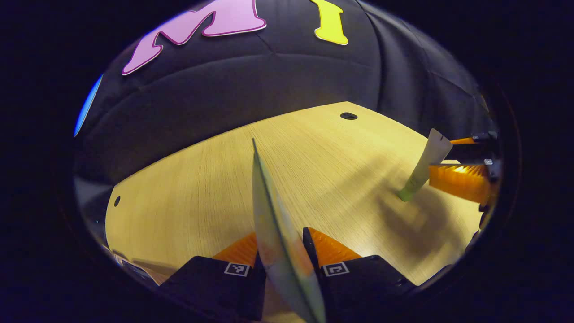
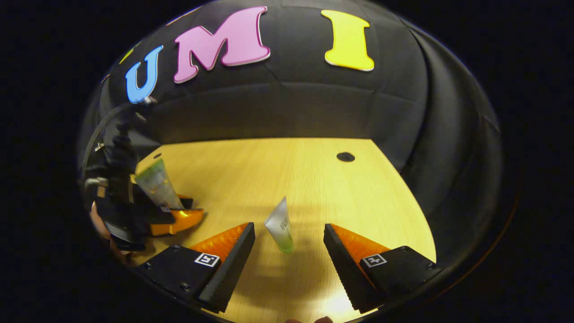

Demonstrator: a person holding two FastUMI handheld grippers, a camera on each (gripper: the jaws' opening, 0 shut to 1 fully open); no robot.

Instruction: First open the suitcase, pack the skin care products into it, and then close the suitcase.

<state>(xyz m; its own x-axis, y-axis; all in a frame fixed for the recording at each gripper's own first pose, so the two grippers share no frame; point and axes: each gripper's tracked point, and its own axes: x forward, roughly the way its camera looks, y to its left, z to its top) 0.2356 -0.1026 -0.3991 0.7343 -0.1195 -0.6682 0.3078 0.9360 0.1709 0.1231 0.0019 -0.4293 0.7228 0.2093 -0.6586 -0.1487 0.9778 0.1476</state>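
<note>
- In the left gripper view the left gripper (image 1: 283,251) is clamped on a flat tube (image 1: 278,233), seen edge-on, which rises between the two fingers and tilts up and away over the table (image 1: 202,188).
- The tube's crimped end points toward the far edge of the table; its lower part runs down out of sight between the finger bases.
- In the right gripper view the same tube (image 2: 158,184) shows side-on at far left, greenish near its wide crimped end, held up off the table by the left gripper (image 2: 175,215), with part of a hand (image 2: 99,224) behind it.
- The right gripper (image 2: 289,242) has its fingers wide apart, one on each side of a small tube (image 2: 279,224) that stands on its green cap on the table.
- Neither finger touches the small tube; it stands free in the gap, leaning a little to the left, crimped end up.
- In the left gripper view the small tube (image 1: 423,166) shows at far right, tilted, with the right gripper (image 1: 466,175) just beside it; from this angle I cannot tell whether a finger meets it.
- The table is pale wood with a dark round hole (image 2: 345,157) near its far right corner and another small hole (image 1: 117,201) near the left edge.
- Shadows of the grippers lie on the wood beneath them.
- Both skin care tubes are out in the open: one in the air in the left gripper, one on the bare table.
</note>
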